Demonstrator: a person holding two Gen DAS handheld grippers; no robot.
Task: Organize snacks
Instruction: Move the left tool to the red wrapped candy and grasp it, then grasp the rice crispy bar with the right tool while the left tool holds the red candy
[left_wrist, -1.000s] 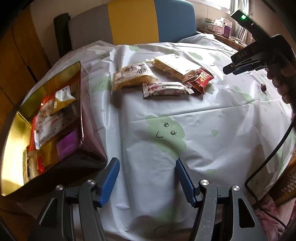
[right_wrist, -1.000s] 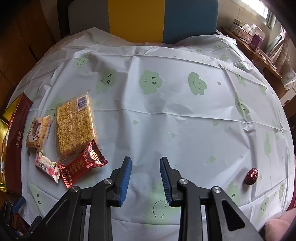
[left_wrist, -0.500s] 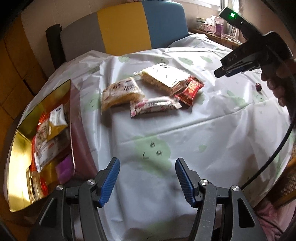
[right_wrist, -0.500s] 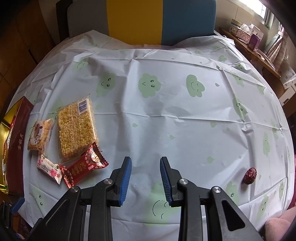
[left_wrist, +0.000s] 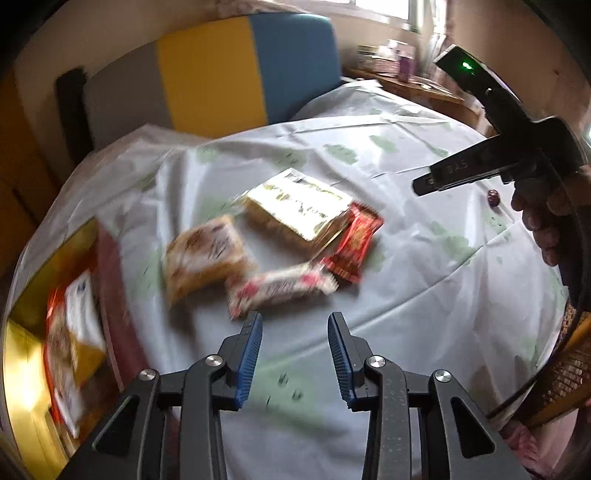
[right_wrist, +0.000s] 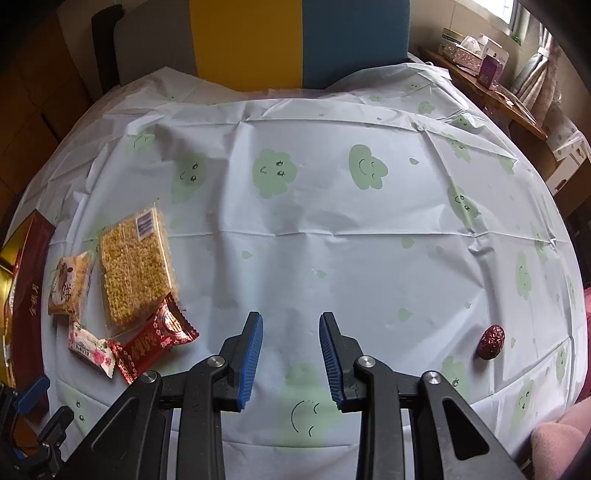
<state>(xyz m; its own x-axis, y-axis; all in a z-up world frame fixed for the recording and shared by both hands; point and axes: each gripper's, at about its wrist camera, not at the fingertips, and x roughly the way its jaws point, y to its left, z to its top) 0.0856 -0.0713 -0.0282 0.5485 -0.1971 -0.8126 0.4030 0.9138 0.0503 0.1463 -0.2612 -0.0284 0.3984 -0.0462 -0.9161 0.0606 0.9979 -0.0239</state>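
The left gripper (left_wrist: 293, 354) is closing with nothing in it as it heads for the snacks (left_wrist: 280, 236) on the cloth (left_wrist: 424, 295) beside the box (left_wrist: 22, 369), so next it must grab one, while the right gripper (right_wrist: 291, 354) waits, narrow and empty.

Four wrapped snacks and one dried date on the tablecloth (right_wrist: 332, 229)

The four packets lie together near the left edge: one clear-wrapped rice cake (right_wrist: 135, 264), one tan pastry packet (right_wrist: 70, 282), one white and pink candy bar (right_wrist: 90, 343) and one red candy packet (right_wrist: 157, 338). One red date (right_wrist: 491, 341) sits alone far to the right. One gold-lined box (left_wrist: 22, 373) holds more packets, too blurred to count. Two grippers are in view: the left gripper (left_wrist: 294, 354) and the right gripper (right_wrist: 291, 356).
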